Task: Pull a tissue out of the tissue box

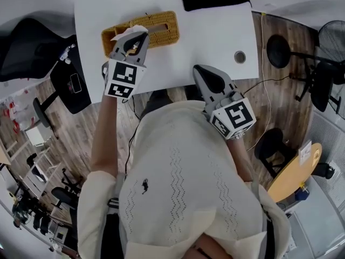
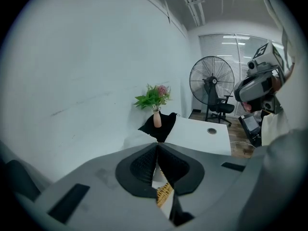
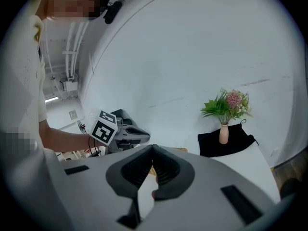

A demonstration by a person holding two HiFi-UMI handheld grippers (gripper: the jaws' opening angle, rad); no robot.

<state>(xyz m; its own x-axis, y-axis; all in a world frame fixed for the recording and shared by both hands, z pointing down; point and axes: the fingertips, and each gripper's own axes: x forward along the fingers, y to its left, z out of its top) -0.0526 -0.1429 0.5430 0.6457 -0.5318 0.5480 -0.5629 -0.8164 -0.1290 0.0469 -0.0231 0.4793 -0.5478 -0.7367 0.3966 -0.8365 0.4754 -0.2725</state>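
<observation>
tissue [image 1: 131, 30] rises white from the yellow woven tissue box [image 1: 164, 27] on the table [image 1: 215, 34], pinched in the pressed-together jaws of the left hand-held gripper [image 1: 138, 36], which sits directly over the box. right hand-held gripper [image 1: 199, 70], jaws closed on nothing, hangs well apart at the table's near edge.

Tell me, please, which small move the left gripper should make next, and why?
Probably raise the left gripper slowly, straight up from the woven tissue box. Its jaws are closed, with their tips at the white tissue that sticks out of the box. A gentle lift would show whether the tissue is really pinched and follows. The right gripper is shut and empty, off to the side.
</observation>
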